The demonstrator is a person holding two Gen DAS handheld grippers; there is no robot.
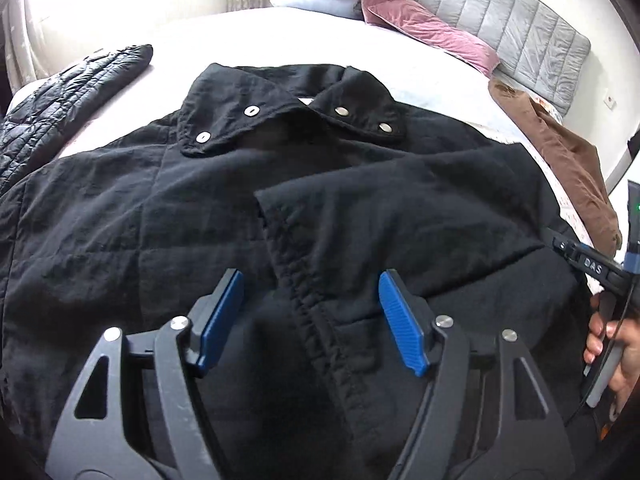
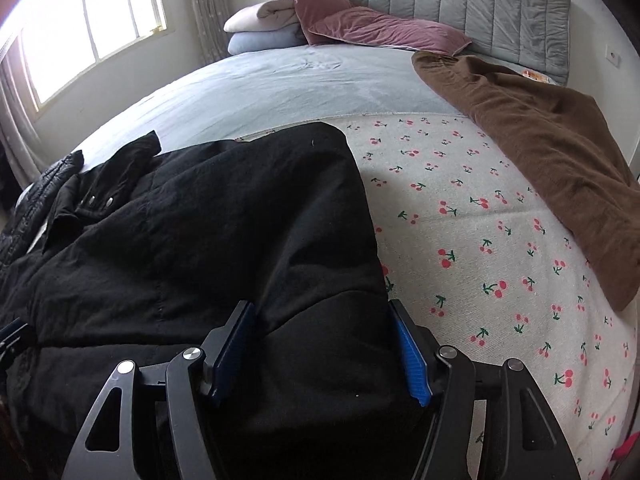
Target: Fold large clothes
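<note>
**A:** Status on the fold?

**B:** I'm working one garment: the black quilted jacket with the snap-button collar (image 1: 224, 200), spread front-up on the bed (image 2: 280, 88), collar at the far end from both my grippers. Its right sleeve (image 1: 400, 208) is already laid across the chest; the gathered cuff ends just ahead of my left gripper (image 1: 310, 316).

**A:** Left gripper holding anything?

**B:** No. Jaws stand apart, blue pads clear of the cloth, with the cuff seam running between them underneath. I read that as the sleeve set down and let go.

**A:** And the right?

**B:** The right gripper (image 2: 324, 340) is also spread, sitting over the jacket's right edge. Black fabric lies between the pads, but I can't see them pressing on it, so I call it open, not gripping. To its right is the cherry-print sheet (image 2: 500, 240).

**A:** What's left?

**B:** Most of it, by my estimate. The left side of the jacket, to the left of my left gripper, looks unfolded, though I can't see its sleeve. Then the body has to be doubled. Two more wait: a brown corduroy garment (image 2: 540, 152) beyond the right gripper, well apart, and a black shiny puffer jacket (image 1: 68, 96) far left of the left gripper.
</note>
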